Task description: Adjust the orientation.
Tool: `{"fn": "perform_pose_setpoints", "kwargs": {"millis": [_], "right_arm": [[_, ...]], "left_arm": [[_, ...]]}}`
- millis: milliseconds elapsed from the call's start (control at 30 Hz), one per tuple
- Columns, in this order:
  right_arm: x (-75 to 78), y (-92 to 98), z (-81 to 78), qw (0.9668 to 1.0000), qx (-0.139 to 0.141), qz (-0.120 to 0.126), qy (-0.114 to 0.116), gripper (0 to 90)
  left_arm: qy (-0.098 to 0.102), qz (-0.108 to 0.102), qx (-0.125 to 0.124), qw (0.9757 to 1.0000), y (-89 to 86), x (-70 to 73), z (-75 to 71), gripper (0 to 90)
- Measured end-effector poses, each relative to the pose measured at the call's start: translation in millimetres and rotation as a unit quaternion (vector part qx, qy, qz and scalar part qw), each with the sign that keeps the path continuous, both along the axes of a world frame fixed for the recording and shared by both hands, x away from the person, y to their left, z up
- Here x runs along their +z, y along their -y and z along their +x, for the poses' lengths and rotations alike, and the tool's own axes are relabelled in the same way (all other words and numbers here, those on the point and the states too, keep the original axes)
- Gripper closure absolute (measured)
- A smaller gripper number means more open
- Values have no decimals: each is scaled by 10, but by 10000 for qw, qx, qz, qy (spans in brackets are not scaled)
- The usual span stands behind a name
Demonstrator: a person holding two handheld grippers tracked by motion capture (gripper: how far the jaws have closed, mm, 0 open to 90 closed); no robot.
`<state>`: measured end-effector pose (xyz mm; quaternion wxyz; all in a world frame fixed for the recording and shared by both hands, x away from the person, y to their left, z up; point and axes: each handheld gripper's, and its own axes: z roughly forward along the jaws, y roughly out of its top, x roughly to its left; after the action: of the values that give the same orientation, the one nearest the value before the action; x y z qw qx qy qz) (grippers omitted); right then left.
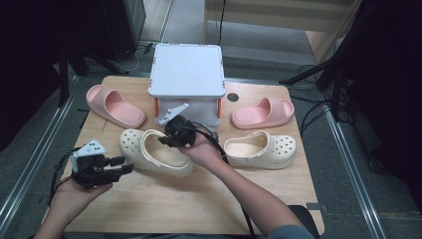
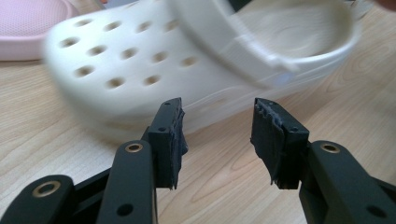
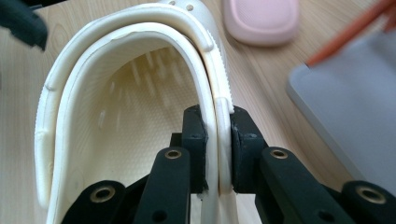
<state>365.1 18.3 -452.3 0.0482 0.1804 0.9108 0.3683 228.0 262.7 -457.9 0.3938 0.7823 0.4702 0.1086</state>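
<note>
Right hand-held gripper (image 3: 217, 154) is clamped on the side wall and heel strap of the cream perforated foam clog (image 1: 154, 151), which sits left of centre on the wooden tabletop (image 1: 199, 199), toe pointing to about 10 o'clock in the high view. Left hand-held gripper (image 2: 217, 140) has its jaws apart with nothing between them, hovering just beside the clog's toe at roughly 8 o'clock from it.

My worry: that grip is only on a thin, bendy rim plus the loose strap, so the shoe could twist or slip out if it's lifted quickly.

Container-wise, the white lidded plastic box with orange clips (image 1: 187, 79) at 12 o'clock is closed, so I can't tell what's inside.
</note>
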Motion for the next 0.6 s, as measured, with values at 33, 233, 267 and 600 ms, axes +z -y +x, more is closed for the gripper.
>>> {"fn": "perform_pose_setpoints", "kwargs": {"millis": [33,233,267,600], "right_arm": [[7,66,-18,10000,-46,27,-15,802],[-18,394,-148,9989,-399,176,-188,801],[-33,443,-170,9984,-471,197,-223,801],[-262,776,-276,9937,-1065,164,-319,800]], "left_arm": [[-24,23,9,10000,6,-7,16,534],[-144,65,-28,9999,66,-54,130,535],[-156,86,-75,9998,76,-58,150,535],[-291,292,-381,9984,271,-189,384,541]]}}
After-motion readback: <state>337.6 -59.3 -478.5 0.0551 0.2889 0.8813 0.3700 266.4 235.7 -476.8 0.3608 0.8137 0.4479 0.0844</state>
